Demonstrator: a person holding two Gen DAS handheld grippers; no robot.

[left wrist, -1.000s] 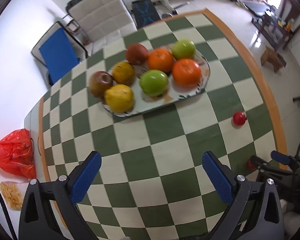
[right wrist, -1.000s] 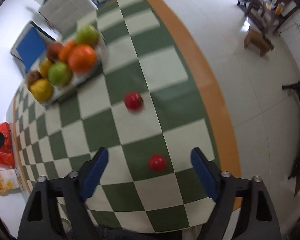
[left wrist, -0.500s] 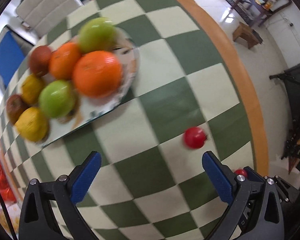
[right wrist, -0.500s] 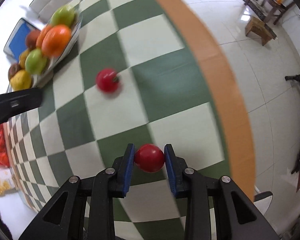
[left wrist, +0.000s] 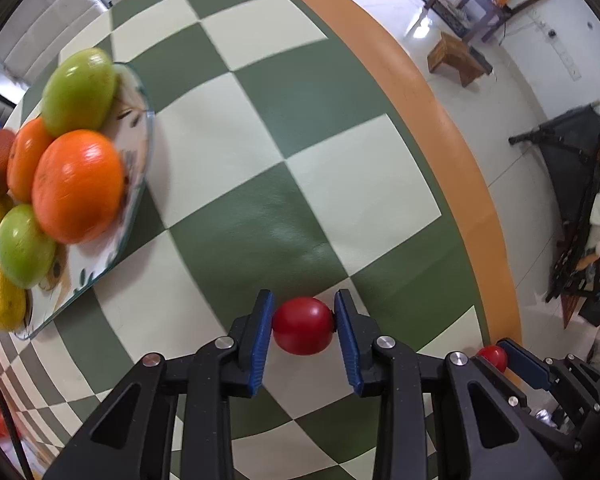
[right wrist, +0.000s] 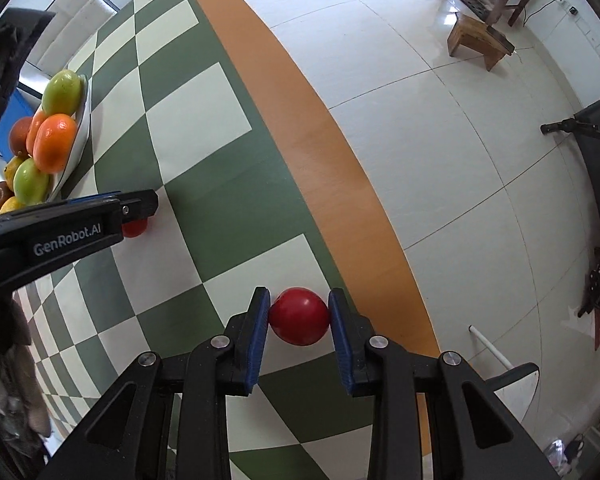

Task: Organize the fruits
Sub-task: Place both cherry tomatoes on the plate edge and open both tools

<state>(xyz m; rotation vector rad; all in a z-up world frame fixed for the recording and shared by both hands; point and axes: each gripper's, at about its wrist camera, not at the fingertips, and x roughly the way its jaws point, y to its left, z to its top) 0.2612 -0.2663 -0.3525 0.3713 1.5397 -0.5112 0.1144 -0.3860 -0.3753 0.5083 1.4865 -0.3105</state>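
Observation:
In the left wrist view my left gripper [left wrist: 303, 310] points down at the checked table, its jaws closing on a small red fruit [left wrist: 303, 326]; both blue pads touch its sides. My right gripper [right wrist: 299, 302] is shut on a second small red fruit [right wrist: 299, 317] beside the table's orange edge. From the right wrist view, the left gripper [right wrist: 142, 206] shows at the left with its red fruit [right wrist: 135, 229] half hidden under it. A glass plate [left wrist: 142, 148] piled with oranges, green apples and yellow fruit stands to the left.
The table's orange border [left wrist: 440, 128] runs close on the right, with tiled floor beyond it. A wooden stool [right wrist: 478, 40] and dark equipment stand on that floor. A padded chair [right wrist: 80, 24] sits behind the table's far end.
My left gripper swung right and down from the plate to the red fruit and its jaws came in on it. My right gripper sank and shut on the other red fruit.

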